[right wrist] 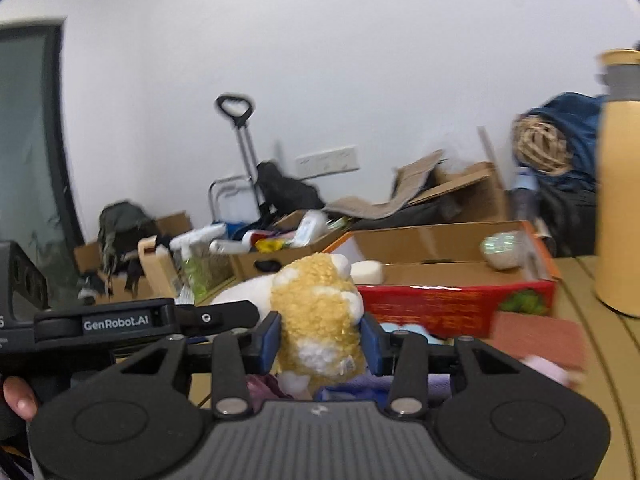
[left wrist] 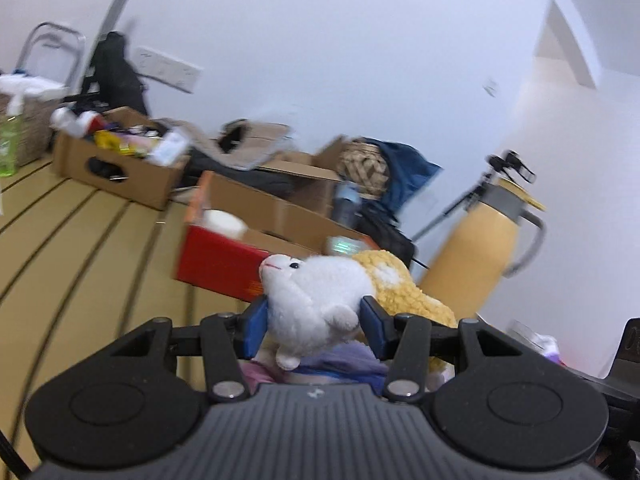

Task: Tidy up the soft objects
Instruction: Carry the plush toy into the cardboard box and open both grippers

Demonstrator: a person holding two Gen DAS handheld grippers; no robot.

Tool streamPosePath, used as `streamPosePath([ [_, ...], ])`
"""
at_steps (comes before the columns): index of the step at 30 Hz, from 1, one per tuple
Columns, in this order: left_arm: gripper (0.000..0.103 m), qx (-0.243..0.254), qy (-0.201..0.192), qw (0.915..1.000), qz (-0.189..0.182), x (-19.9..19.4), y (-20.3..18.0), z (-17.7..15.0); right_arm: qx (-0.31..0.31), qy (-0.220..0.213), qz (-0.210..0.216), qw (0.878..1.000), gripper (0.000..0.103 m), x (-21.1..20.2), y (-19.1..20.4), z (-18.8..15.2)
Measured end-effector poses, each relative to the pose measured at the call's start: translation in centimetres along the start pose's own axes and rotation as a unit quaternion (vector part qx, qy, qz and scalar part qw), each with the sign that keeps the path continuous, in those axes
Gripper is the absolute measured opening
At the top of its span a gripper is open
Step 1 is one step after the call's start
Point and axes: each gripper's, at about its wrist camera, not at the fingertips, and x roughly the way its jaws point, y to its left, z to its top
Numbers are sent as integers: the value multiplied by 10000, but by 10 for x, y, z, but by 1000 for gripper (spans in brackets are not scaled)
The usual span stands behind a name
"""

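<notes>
White plush upright, snout pointing left

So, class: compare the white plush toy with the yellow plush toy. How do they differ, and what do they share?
The white plush toy is smooth and plain white, with a dark eye and pink mouth showing; the yellow plush toy is curly, with white patches and no face visible. The left gripper holds the white one; the right gripper holds the yellow one. Both are soft toys, pinched between blue pads.
</notes>
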Motion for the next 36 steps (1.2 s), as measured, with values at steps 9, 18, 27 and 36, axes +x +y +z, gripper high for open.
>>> streamPosePath([
  [9, 50, 446, 162, 9982, -364, 25, -60, 4, 263, -231, -421, 9985, 41, -52, -38, 10],
  [18, 50, 584, 716, 9952, -312, 141, -64, 63, 766, -165, -579, 9952, 41, 20, -109, 61],
  [27, 51, 198, 1618, 9866, 78, 282, -30, 77, 1072, 527, -1043, 9874, 41, 132, -179, 73],
  [36, 55, 472, 2169, 9743, 386, 320, -32, 54, -131, 992, -1956, 9756, 45, 162, -157, 57],
])
